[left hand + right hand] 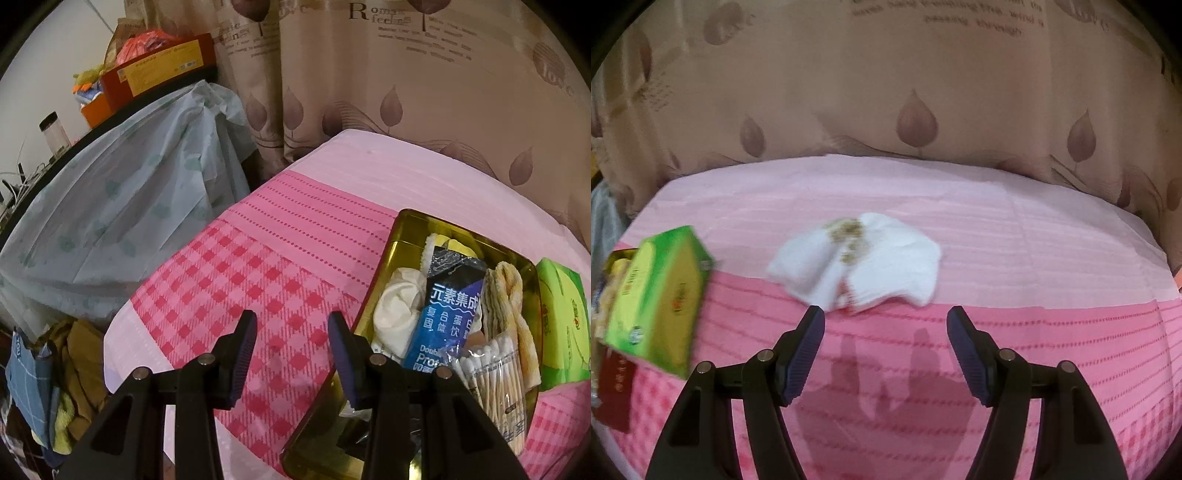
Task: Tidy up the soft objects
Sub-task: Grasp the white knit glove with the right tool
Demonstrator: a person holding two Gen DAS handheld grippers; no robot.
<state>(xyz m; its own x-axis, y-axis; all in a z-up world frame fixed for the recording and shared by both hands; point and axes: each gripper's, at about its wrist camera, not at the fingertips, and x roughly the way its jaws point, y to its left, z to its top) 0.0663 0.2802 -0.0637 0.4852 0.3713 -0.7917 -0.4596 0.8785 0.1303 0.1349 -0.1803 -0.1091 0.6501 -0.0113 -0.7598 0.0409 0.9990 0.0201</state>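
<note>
The right gripper (pixel 885 350) hangs with its fingers spread wide and nothing between them, aimed at a white cloth (pixel 860 258) that lies crumpled on the pink tablecloth (pixel 1034 258) at about 12 o'clock from the fingertips, just beyond them and not touching. The cloth bears a brownish patterned patch near its top fold; the view is blurred, so I cannot tell whether that is print or a stain. The green tissue pack (pixel 661 299) sits at about 9 o'clock, beside the gold tin (pixel 402 229). The left gripper (pixel 291 354) is likewise released and empty, hovering over the checked part of the cloth with the tin at its 3 o'clock; the tin already holds a cream cloth (pixel 399 306), a blue sachet (pixel 447 321), a yellowish towel (pixel 509 295) and a bag of cotton swabs (pixel 491 373). The step in hand seems to be picking up the white cloth for the tin. To do it well, I would lower the right fingers straddling the bunched centre ridge, not a thin edge, press lightly into the table so both layers are caught, then close fully before lifting, as loose corners may trail and snag on the tissue pack.
</note>
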